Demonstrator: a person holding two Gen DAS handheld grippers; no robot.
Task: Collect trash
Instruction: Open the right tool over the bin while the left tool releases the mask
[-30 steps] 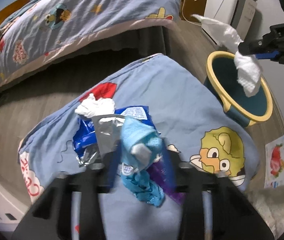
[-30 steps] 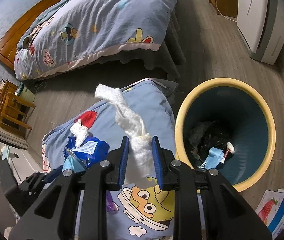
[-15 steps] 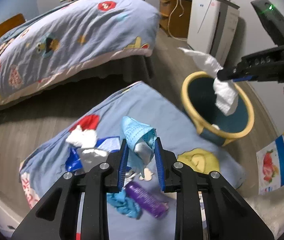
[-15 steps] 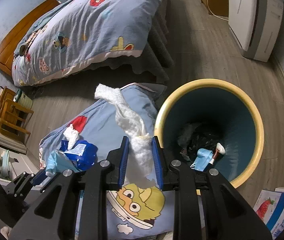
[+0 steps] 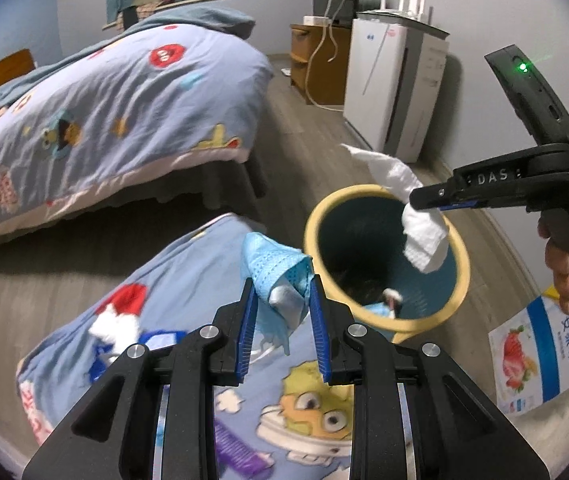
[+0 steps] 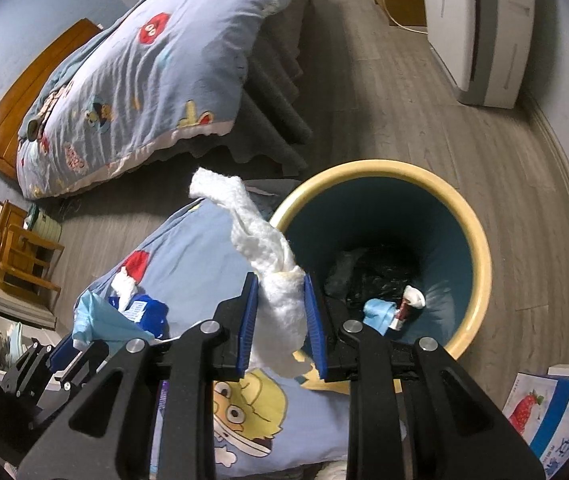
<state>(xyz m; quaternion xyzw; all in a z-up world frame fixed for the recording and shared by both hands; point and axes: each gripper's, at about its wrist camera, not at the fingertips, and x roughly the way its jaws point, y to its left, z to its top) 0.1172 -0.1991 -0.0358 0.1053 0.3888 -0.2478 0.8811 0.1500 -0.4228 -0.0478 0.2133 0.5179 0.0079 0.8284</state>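
Bin (image 6: 480,240) contents dim, perhaps wrappers.

The round dark-teal bin with a cream rim (image 6: 480,240) stands open at centre right of the right wrist view, its mouth unobstructed from above; a little trash lies low at its bottom. Bare grey wood floor (image 6: 384,92) runs free toward the upper right. Blocking the left side, the blue cartoon-print cushion (image 6: 196,252) presses against the rim. The bed with its blue patterned quilt (image 6: 144,80) fills the upper left, and a white boxy appliance (image 6: 484,28) walls off the upper right.
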